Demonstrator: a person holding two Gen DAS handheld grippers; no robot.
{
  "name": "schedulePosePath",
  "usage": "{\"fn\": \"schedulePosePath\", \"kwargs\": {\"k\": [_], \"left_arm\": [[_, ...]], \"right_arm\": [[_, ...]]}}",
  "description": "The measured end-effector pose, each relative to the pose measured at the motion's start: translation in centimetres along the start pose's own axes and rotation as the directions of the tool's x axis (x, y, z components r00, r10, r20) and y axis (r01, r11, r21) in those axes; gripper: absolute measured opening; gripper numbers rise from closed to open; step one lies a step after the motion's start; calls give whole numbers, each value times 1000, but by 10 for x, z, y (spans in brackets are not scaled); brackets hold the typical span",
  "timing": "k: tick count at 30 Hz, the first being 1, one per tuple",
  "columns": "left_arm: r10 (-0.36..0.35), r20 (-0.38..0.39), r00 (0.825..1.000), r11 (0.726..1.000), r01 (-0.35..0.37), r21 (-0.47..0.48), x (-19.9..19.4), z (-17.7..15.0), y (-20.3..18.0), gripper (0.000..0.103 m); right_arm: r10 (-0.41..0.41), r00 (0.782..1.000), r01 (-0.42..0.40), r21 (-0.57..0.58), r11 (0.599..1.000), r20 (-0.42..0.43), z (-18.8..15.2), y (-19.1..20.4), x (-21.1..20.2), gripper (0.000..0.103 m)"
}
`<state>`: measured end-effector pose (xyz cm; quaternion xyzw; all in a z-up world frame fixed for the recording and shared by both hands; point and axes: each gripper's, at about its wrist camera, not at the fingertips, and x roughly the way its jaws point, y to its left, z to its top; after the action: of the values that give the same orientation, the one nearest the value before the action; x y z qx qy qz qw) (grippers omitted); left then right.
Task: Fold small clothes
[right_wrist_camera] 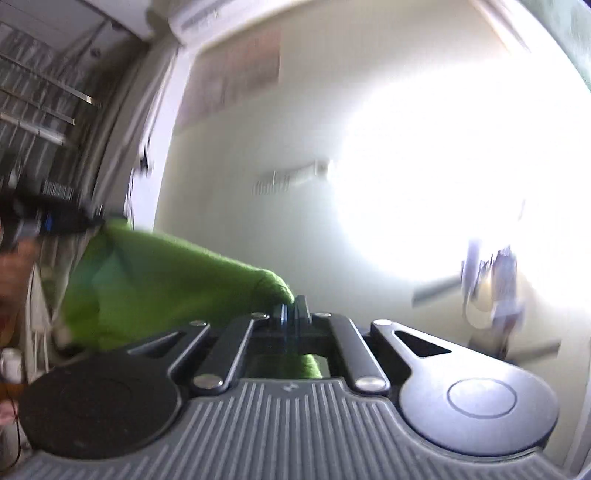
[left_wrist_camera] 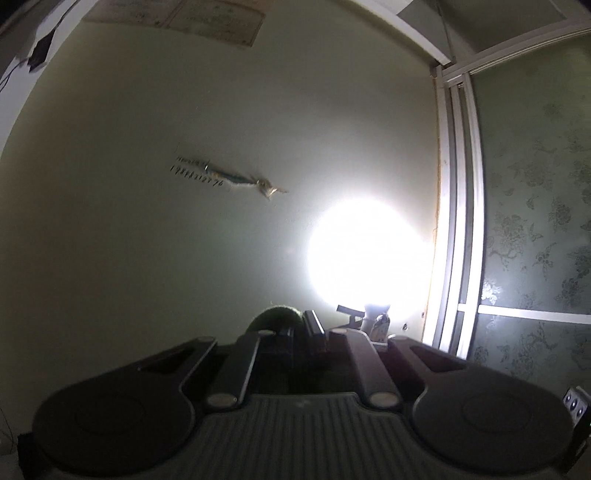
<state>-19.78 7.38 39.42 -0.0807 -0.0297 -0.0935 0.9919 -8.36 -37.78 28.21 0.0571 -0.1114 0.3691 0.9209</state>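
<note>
Both grippers point up at the ceiling. In the right wrist view my right gripper (right_wrist_camera: 295,308) is shut on a corner of a green garment (right_wrist_camera: 147,280), which stretches away to the left and is blurred. At its far end the left gripper (right_wrist_camera: 55,218) holds it, with a hand behind it. In the left wrist view my left gripper (left_wrist_camera: 299,326) is shut on a dark fold of the green garment (left_wrist_camera: 273,317), seen against a glare. Most of the cloth is hidden there.
A bright ceiling lamp (left_wrist_camera: 365,251) glares in both views. A ceiling fan (right_wrist_camera: 487,288) shows at the right. Patterned sliding doors (left_wrist_camera: 535,221) stand to the right, shelving (right_wrist_camera: 40,103) to the left. Papers (left_wrist_camera: 177,18) hang on the wall.
</note>
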Motion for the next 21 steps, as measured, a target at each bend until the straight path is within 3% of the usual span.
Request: {"fn": "schedulePosePath", "kwargs": {"k": [3,6,9,11,12,13,14,15,16,17,18,21], "left_arm": [[-8,33,999,998,6,58,-11,19,-14,6],[27,-10,1000,996,-27,83,10,23,-19,6],[79,-145,986,996,-71,55,57,-5,0,9],[128,-276,952,992,-123,38,105,-46,22,10],[152,-358,921,988,-149,37,133,-75,35,14],[177,-456,872,983,-175,46,161,-109,49,23],[208,-560,802,976,-212,59,185,-149,65,26],[261,-654,710,957,-281,77,202,-192,82,29],[304,-723,620,934,-344,97,212,-230,99,26],[309,-768,562,925,-366,104,214,-261,112,26],[285,-788,545,928,-363,85,210,-283,124,26],[263,-785,561,927,-372,44,186,-311,146,32]], "right_arm": [[3,999,-2,-22,1000,51,40,2,7,6],[-3,1000,3,-1,1000,23,54,-1,32,6],[-36,995,39,23,999,-93,25,-16,80,6],[-84,973,92,25,995,-216,-18,-37,110,8],[-114,953,126,26,992,-280,-42,-44,125,10],[-153,921,169,14,985,-358,-74,-53,141,21],[-205,867,218,-24,976,-453,-112,-64,156,40],[-273,804,272,-83,959,-528,-149,-70,169,47],[-313,759,298,-122,947,-571,-175,-74,172,48],[-314,720,298,-133,945,-618,-201,-78,171,48],[-279,710,281,-103,954,-646,-219,-81,165,48],[-190,717,224,-36,974,-671,-244,-80,146,47]]}}
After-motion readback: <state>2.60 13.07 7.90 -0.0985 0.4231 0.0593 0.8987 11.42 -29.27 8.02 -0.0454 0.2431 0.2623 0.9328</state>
